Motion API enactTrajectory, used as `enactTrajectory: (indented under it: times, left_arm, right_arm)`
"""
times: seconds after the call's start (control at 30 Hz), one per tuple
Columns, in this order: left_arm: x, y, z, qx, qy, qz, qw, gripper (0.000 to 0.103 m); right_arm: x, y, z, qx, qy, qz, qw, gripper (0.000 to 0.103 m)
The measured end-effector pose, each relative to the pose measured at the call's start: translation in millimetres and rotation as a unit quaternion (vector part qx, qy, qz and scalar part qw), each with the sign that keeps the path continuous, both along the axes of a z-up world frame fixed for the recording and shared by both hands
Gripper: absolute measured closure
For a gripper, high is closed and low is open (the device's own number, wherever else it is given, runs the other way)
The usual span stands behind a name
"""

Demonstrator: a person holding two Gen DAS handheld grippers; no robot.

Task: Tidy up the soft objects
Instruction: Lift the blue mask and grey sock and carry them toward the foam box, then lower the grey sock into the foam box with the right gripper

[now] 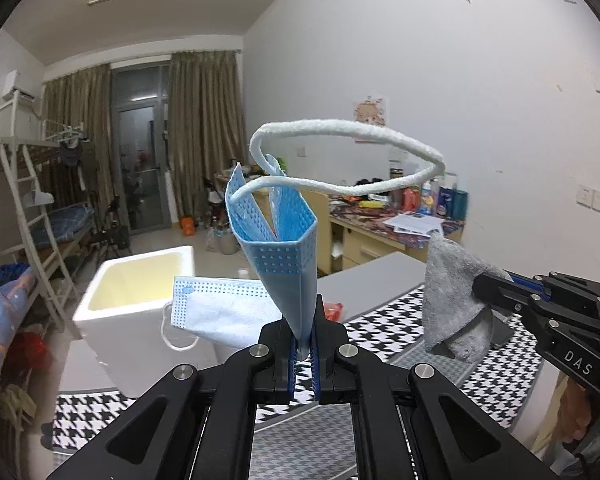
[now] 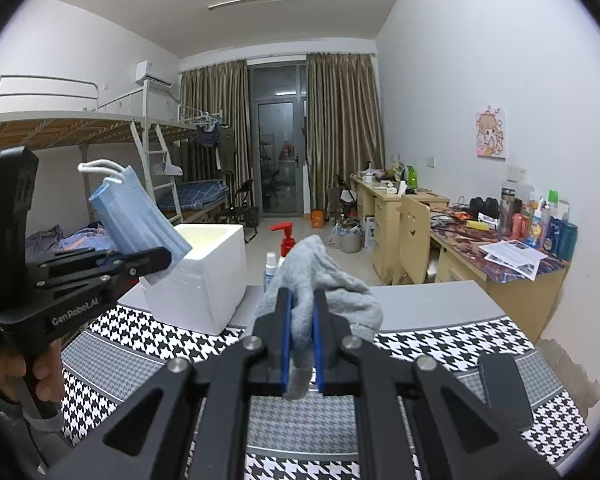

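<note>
Blue mask (image 1: 284,256) with white loops, grey cloth (image 2: 324,288), black grippers with blue pads (image 2: 286,332); white box (image 2: 204,280), cream inside, on a black-and-white houndstooth mat (image 2: 452,344); red bottle (image 2: 286,236) beyond.

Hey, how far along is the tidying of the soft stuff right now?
Done: one face mask already hangs over the rim of the white foam box. In hand: the left gripper is shut on a folded blue mask, and the right gripper is shut on a grey sock. Left: neither is in the box yet.
</note>
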State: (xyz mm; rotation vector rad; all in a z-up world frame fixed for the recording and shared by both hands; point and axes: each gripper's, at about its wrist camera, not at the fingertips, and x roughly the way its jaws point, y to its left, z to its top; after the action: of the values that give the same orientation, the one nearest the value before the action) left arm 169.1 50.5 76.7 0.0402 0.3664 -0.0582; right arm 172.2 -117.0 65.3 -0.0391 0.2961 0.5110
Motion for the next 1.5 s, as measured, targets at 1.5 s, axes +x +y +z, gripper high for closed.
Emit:
enactTrajectory:
  times: [1.5]
  left_arm:
    - [17, 91, 9, 0.014, -0.022, 0.177, 0.9838, 0.097]
  right_arm:
    - [50, 114, 39, -0.022, -0.023, 0.078, 0.996, 0.091]
